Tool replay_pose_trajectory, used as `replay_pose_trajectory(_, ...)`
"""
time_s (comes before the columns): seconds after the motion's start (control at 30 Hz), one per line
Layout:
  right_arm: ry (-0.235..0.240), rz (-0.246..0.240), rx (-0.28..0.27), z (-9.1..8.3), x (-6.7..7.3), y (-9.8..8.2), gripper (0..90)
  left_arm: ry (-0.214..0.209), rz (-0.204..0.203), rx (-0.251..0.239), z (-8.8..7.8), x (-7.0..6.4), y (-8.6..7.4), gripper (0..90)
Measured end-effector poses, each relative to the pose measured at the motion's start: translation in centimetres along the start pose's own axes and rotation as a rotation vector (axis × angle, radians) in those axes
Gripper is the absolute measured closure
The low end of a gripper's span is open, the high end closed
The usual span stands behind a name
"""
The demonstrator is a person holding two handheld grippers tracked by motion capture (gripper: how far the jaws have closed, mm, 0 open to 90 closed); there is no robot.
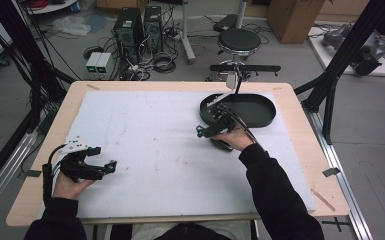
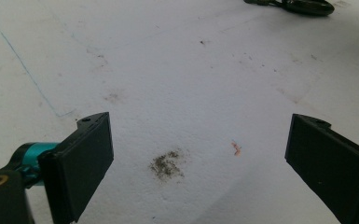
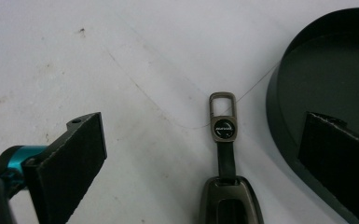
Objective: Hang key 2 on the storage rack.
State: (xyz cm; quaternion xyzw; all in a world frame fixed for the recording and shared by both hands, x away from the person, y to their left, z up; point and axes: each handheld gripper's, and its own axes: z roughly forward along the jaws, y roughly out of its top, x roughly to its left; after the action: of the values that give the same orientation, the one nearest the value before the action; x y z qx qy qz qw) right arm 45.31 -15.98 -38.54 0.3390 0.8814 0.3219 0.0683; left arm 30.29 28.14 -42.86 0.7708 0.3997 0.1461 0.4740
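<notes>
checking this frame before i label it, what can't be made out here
- Key fob: right gripper view, lower body cut off by the bottom edge.
- Round badge on its strap: same view, lettering too small to read.
- Black oval tray: same view, partly behind the right gripper's jaw and cut by the edge.
- Key fob in the high view: mostly hidden under the right hand.

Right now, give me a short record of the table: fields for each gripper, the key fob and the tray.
left gripper: open, over bare white mat with a small dark smudge
right gripper: open, jaws either side of the key fob
key fob: flat on the mat, strap and metal loop pointing away from the gripper, beside the tray, outside it
tray: black, oval, far right of the mat
mat: white, stained
</notes>
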Motion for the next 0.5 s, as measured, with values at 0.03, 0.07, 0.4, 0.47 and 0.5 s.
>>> replay_pose_trajectory(0.03,0.002,-0.003,0.005,0.2,0.1,0.0,0.8,0.0,0.0,0.0,0.0,0.0,0.0,8.1)
replay_pose_trajectory(0.07,0.006,-0.005,0.01,0.4,0.1,-0.1,0.8,-0.001,0.002,0.001,0.0,0.0,0.0,8.1)
replay_pose_trajectory(0.4,0.013,-0.015,0.06,2.1,0.5,-0.8,0.8,0.003,-0.003,-0.001,0.0,0.0,0.0,8.1)
replay_pose_trajectory(0.47,0.016,-0.012,0.068,2.4,0.5,-1.0,0.8,0.002,-0.002,-0.002,0.0,0.0,0.0,8.1)
replay_pose_trajectory(0.5,0.016,-0.012,0.077,2.5,0.4,-1.1,0.9,0.002,0.0,-0.001,0.0,0.0,0.0,8.1)
